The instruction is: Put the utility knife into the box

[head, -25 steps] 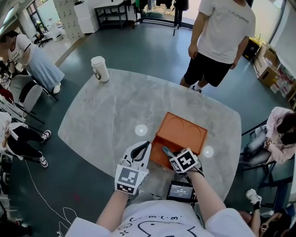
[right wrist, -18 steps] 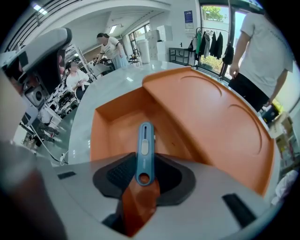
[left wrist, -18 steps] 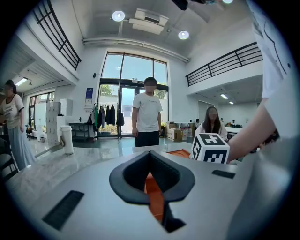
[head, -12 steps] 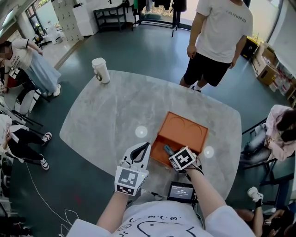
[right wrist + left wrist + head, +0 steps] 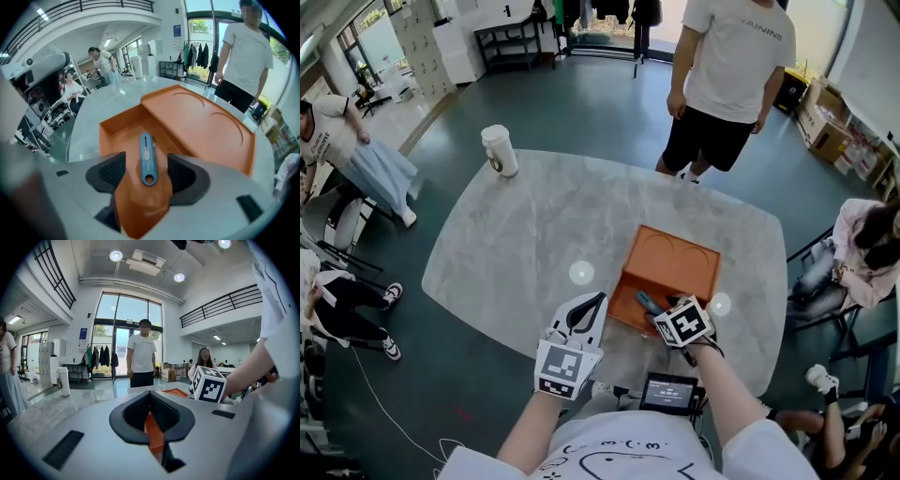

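Right gripper view: right tongs (image 5: 147, 173) just spread, utility knife (image 5: 148, 157) loose between them in box (image 5: 211, 124); sloppy withdrawal may snag it. Left tongs (image 5: 151, 416) pressed together.

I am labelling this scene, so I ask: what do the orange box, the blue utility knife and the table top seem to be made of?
Orange box: probably moulded plastic, matte; even colour, curved lines pressed into its flat panel.
Utility knife: likely plastic, smooth blue-grey; moulded slider and end hole.
Table top: stone or a stone-look surface, glossy; grey veins, lamp reflections.
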Available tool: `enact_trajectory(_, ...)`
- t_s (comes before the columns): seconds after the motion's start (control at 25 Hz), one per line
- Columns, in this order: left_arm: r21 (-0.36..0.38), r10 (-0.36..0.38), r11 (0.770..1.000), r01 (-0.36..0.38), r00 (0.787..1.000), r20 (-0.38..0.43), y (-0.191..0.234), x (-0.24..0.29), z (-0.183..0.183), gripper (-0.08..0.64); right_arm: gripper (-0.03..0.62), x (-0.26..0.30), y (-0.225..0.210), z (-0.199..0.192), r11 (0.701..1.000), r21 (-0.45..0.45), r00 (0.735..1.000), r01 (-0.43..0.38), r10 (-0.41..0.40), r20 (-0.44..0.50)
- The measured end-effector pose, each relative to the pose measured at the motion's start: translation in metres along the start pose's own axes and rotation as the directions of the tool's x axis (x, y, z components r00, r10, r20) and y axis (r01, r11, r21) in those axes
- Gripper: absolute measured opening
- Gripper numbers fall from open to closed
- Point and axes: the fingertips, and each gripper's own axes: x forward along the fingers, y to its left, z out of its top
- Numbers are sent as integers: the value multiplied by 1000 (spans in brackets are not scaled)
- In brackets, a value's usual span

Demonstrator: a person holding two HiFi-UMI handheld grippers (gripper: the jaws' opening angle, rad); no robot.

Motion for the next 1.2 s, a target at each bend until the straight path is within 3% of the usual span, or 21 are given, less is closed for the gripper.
enact_trajectory(0.28,9,-61,998,60,998,13,-5,-6,-2,15,267,-30,16,11,996,85,986,36,-50,161)
enact_trajectory(0.4,9,-77,997,77,997,23,-9,-5,-1,15,217,-53,20,15,991,119,964,58,-86,250)
enact_trajectory(0.56,12,-86,996,86,996,31,-16,-10,4,15,25,-93,28,21,983,171,915,70,-131,382)
enact_trajectory(0.72,22,-85,996,84,995,51,-24,-15,11,15,11,-124,39,22,985,155,872,72,-137,470)
enact_trajectory(1.2,47,-58,997,53,992,112,-84,-54,37,15,9,-230,77,-1,992,110,703,60,-120,701)
